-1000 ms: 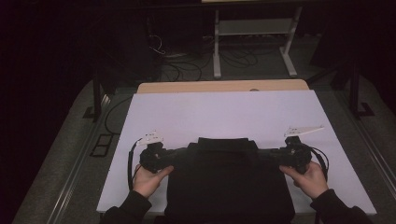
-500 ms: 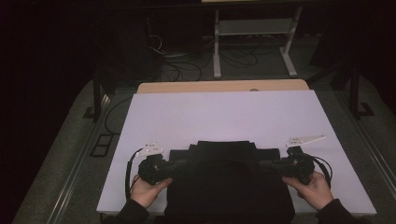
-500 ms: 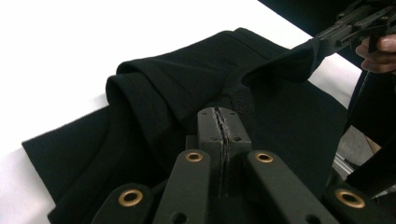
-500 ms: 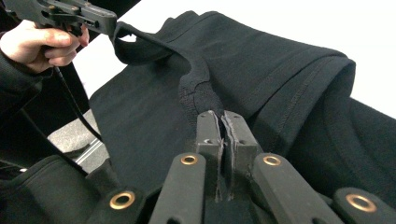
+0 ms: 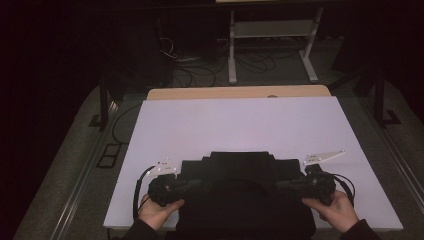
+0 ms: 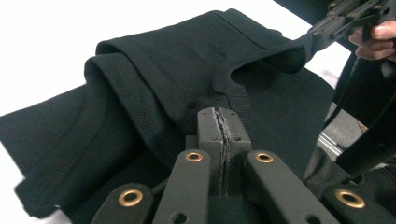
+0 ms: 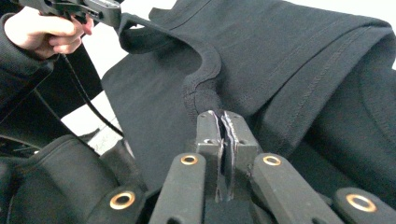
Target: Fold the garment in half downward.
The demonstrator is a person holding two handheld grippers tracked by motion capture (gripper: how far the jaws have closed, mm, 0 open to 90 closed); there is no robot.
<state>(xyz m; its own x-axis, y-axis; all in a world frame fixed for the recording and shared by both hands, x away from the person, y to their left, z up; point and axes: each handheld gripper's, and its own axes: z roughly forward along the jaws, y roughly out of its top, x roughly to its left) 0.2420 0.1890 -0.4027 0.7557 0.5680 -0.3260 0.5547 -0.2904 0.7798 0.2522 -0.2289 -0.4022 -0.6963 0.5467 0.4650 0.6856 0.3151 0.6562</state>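
A black garment (image 5: 245,200) lies at the near edge of the white table (image 5: 240,125), at about 6 o'clock on the tabletop in the high view, its lower part hanging over the edge toward the person. The left gripper (image 5: 187,184) sits at the garment's 9 o'clock side and the right gripper (image 5: 290,184) at its 3 o'clock side – each held in a hand, left hand (image 5: 157,210) and right hand (image 5: 335,210), coming in from the bottom.

In the left gripper view the two black jaws are pressed together on the ribbed neckline seam of the garment (image 6: 154,79), with cloth pinched between the pads; the folded body of the cloth spreads from 9 to 12 o'clock, and the other gripper (with its hand) shows at 2 o'clock, holding the far end of the same neckline.

In the right gripper view the jaws are likewise clamped on the collar band (image 7: 205,74) – the garment's sleeve and hem stitching run off toward 2 o'clock, and the other gripper shows at 11 o'clock.
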